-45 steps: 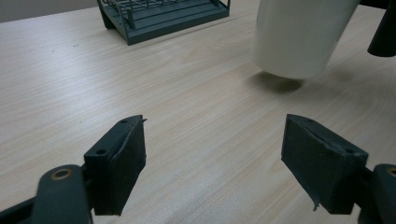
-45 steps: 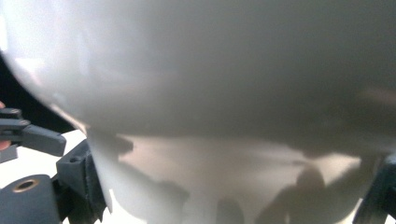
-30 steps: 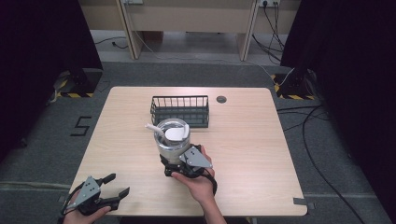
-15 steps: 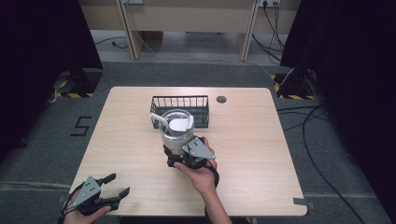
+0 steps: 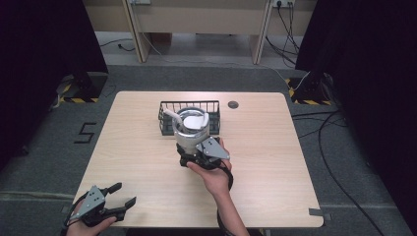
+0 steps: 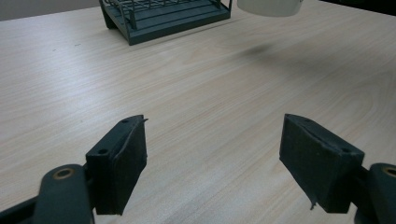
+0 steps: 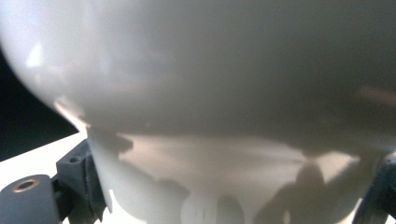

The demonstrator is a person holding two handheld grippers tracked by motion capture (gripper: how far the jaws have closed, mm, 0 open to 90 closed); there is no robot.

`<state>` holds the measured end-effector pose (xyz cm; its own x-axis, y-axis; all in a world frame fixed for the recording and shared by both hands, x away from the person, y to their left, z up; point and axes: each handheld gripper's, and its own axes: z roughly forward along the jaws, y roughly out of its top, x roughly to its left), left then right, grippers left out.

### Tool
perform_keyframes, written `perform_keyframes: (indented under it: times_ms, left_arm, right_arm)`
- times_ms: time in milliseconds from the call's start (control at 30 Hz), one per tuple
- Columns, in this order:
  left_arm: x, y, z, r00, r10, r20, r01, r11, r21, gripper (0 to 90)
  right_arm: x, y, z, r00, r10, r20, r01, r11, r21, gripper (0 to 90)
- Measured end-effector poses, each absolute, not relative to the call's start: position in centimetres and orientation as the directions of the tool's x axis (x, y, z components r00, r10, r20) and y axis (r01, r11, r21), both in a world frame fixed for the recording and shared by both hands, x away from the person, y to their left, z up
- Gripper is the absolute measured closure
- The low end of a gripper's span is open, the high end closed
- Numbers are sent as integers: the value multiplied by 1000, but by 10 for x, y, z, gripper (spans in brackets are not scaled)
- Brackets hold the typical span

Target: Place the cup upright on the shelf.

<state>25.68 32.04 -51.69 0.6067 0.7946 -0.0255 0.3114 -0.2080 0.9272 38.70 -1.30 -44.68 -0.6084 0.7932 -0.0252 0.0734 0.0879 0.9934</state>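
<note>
Cup (image 5: 191, 129), white with a handle, is held in the high view by the right gripper (image 5: 196, 155), clamped on its base, just in front of a black wire basket (image 5: 167, 114) on the table (image 5: 275, 162). The left gripper (image 5: 115, 201) rests at the near left corner, jaws spread.

Left gripper view: jaws wide apart above bare wood; basket (image 6: 163, 16) and cup (image 6: 271, 6) far ahead.

Right gripper view: the cup (image 7: 210, 93) sits between the jaws.
</note>
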Motion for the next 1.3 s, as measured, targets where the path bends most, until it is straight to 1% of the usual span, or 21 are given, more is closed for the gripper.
perform_keyframes:
  times_ms: [633,933,1300]
  left_arm:
    - [257,322,-517,604,797,-25,310,-207,928,226]
    - [257,322,-517,602,798,-27,313,-204,927,227]
    - [258,322,-517,601,798,-34,312,-195,930,229]
  right_arm:
    - [418,-17,-429,-554,832,-25,65,73,995,101]
    - [431,-17,-423,-544,839,-26,70,76,995,101]
    - [451,-12,-406,-524,851,-29,56,69,996,101]
